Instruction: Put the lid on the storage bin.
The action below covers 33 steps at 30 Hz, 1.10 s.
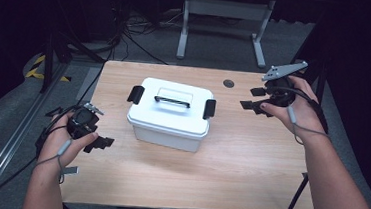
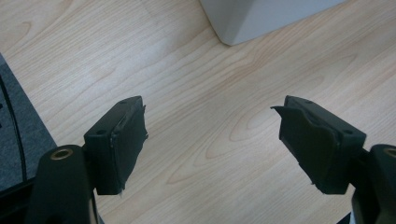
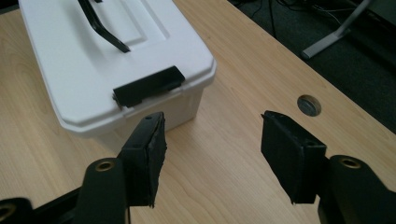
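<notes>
A white lidded plastic box (image 1: pixel 170 113) stands at the middle of the wooden table (image 1: pixel 229 158). It has a black carry handle (image 1: pixel 172 101) on top and a black latch at each end, left latch (image 1: pixel 134 94) and right latch (image 1: pixel 209 109). My left gripper (image 1: pixel 101 143) is held low near the table's left front, left of the box, open and empty. In the left gripper view a corner of the box (image 2: pixel 261 18) is at the top. My right gripper (image 1: pixel 252 98) hovers right of the box, open, pointing at the right latch (image 3: pixel 148 85).
A round cable hole (image 1: pixel 229 83) lies in the table's far side, hole (image 3: pixel 308 105) just beyond my right jaw. Cables run across the grey floor behind the table, by a white metal desk frame (image 1: pixel 225 17). A rail (image 1: pixel 10 136) runs along the left.
</notes>
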Available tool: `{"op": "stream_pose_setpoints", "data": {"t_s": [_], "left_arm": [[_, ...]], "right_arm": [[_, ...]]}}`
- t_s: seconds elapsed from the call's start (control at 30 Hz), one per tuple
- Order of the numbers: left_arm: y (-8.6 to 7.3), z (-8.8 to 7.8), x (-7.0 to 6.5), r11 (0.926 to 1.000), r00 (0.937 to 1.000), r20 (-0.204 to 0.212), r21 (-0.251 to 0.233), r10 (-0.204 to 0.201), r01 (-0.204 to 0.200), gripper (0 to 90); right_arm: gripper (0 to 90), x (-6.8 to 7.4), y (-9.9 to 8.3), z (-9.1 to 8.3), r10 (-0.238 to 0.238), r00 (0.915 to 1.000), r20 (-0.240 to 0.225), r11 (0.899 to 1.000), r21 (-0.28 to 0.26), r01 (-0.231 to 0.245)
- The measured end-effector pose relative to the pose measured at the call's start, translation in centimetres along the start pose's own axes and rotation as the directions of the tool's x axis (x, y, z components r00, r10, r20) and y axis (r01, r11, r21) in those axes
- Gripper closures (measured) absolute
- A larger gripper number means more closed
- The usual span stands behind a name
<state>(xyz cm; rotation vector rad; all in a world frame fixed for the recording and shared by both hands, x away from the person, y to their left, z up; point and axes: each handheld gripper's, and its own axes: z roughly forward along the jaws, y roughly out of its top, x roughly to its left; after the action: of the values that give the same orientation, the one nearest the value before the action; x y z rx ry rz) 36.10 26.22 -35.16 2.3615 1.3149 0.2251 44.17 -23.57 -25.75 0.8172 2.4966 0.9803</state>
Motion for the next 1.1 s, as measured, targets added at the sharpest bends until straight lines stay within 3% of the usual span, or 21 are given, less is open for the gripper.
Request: {"op": "stream_pose_setpoints", "data": {"t_s": [0.2, 0.33, 0.5, 0.7, 0.9, 1.03, 1.1], "left_arm": [[-0.1, 0.3, 0.1, 1.0, 1.0, -0.009, -0.005, 0.002, -0.002, 22.5], [-0.3, 0.4, 0.1, 0.9998, 0.9998, -0.009, -0.013, -0.015, 0.015, 22.5], [-0.5, 0.5, 0.2, 0.9998, 0.9996, -0.019, -0.006, -0.019, 0.019, 22.4], [-0.5, 0.8, 0.2, 0.9998, 0.9996, -0.021, 0.0, -0.019, 0.019, 22.4], [-0.6, 0.7, 0.4, 0.9996, 0.9993, -0.026, -0.008, -0.029, 0.028, 22.4], [-0.5, 0.8, 0.4, 0.9997, 0.9995, -0.019, -0.004, -0.024, 0.024, 22.4], [-0.5, 0.8, 0.4, 0.9997, 0.9995, -0.018, -0.004, -0.026, 0.025, 22.4]], "right_arm": [[40.7, -1.0, -2.0, -0.3, 0.038, 0.9992, 0.016, 0.999, 0.013, -0.038], [40.3, -1.9, -3.8, -0.2, 0.064, 0.9966, 0.052, 0.997, 0.028, -0.066], [40.4, -2.7, -6.2, -0.1, 0.117, 0.9867, 0.113, 0.992, 0.042, -0.123], [40.3, -3.4, -9.2, 0.7, 0.159, 0.9768, 0.144, 0.985, 0.051, -0.167], [40.2, -3.8, -12.3, 2.2, 0.187, 0.9748, 0.121, 0.98, 0.051, -0.195], [39.6, -4.2, -13.4, 3.0, 0.185, 0.9753, 0.12, 0.976, 0.097, -0.197], [37.7, -4.4, -13.8, 3.0, 0.199, 0.9721, 0.124, 0.973, 0.091, -0.211]]}}
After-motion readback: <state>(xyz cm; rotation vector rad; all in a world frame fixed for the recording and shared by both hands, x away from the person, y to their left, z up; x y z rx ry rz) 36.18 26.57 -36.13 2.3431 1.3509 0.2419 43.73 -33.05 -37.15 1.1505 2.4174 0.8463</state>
